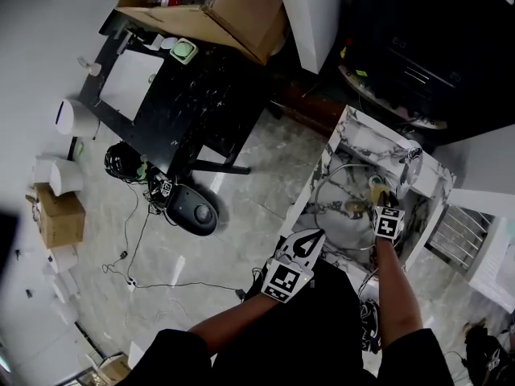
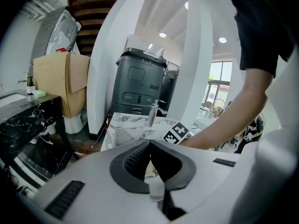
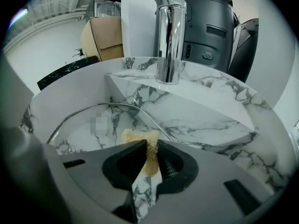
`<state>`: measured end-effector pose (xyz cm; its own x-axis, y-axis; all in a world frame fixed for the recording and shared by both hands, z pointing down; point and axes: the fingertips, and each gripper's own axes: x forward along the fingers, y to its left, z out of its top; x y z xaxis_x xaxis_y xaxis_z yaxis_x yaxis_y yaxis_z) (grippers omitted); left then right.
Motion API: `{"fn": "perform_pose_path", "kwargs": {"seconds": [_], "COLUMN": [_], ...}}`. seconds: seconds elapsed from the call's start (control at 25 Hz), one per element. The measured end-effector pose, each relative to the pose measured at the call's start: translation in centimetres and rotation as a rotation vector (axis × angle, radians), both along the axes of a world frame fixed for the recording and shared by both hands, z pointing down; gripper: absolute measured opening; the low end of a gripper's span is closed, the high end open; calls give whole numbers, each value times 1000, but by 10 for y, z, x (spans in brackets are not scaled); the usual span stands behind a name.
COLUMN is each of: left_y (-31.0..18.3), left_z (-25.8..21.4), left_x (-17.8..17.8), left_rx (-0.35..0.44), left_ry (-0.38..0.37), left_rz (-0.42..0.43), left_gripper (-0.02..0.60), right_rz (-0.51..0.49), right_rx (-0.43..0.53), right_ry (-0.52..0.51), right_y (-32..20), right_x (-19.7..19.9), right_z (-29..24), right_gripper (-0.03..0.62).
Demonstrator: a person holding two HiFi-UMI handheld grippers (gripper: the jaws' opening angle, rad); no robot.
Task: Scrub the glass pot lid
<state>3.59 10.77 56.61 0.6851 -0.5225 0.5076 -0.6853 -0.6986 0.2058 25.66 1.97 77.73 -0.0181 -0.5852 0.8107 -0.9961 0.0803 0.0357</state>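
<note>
Glass lid [image 1: 336, 185] is lying in the marble sink [image 1: 360, 132], at the right of the head view, with its metal rim showing as a thin arc. In the right gripper view the same lid [image 3: 117, 105] is sitting low and left in the sink [image 3: 219, 120], under the chrome tap [image 3: 170, 41].

Right gripper [image 1: 378, 195] is reaching over the sink at the lid's far right side. Its jaws are clamping tight on a tan sponge [image 3: 140, 136], which is sticking out past the tips toward the lid's right rim. From the right gripper [image 3: 150, 154] itself the sponge is sitting just over that rim. Cannot tell if it is touching the glass. In the head view the sponge [image 1: 376, 185] is showing just past the jaw tips, near the tap [image 1: 410, 158].

Left gripper [image 1: 311, 238] is hanging at the sink's near left edge, outside the basin and apart from the lid. In the left gripper view its jaws [image 2: 149, 143] are pressing together at the tips with nothing between them.

A grey machine [image 2: 140, 85] is standing beyond the sink. A cardboard box [image 1: 233, 6] is sitting at the far end of a black table [image 1: 185, 95], well left of the sink.
</note>
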Motion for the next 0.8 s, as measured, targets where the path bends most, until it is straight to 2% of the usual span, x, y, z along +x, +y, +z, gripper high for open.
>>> {"fn": "perform_pose_path", "kwargs": {"seconds": [0.8], "left_y": [16], "left_z": [-4], "left_x": [1], "left_rx": [10], "left_ry": [9], "left_rz": [27], "left_gripper": [17], "right_rz": [34], "right_rx": [-17], "right_ry": [30], "right_y": [36], "right_x": [16], "right_z": [-4], "right_gripper": [64]}}
